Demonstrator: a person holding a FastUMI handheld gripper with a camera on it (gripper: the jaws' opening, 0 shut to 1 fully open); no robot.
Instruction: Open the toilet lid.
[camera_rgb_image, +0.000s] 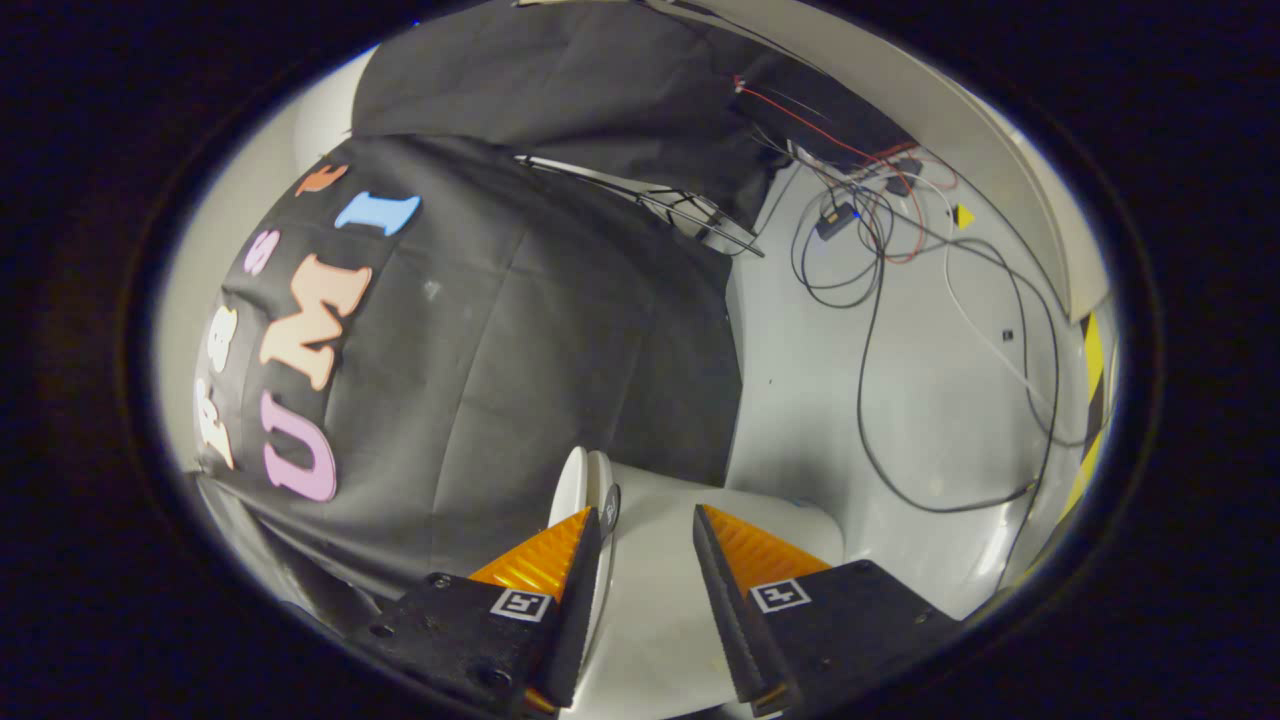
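On the left, the booth wall (520, 330) of black cloth is seen hanging in folds, with a pale panel (200, 300) visible past its outer edge. Below the cloth, and just ahead of the fingers, the white toilet lid (585, 480) is seen edge-on as a thin rounded rim, apparently raised, though how far it is lifted cannot be told. A small dark round tag (611, 505) is fixed to that rim, close beside the tip of the left finger. The gripper (645, 535) is held with its fingers (560, 570) parted by a moderate gap, and nothing is clamped between them; the left finger lies right against the lid's edge, but whether it is actually touching cannot be told. Between the fingers and beyond them, the smooth white body of the toilet (680, 600) is seen, curving away to the right. Further right, a pale grey floor (920, 400) is spread out, across which loose black cables (870, 330) are looped, together with a white cable and a red wire (800, 120) led up toward the cloth. A small yellow triangular marker (962, 215) lies among the cables. At the far right, a strip of yellow-and-black hazard tape (1092, 400) is run along the foot of a light wall (980, 130).
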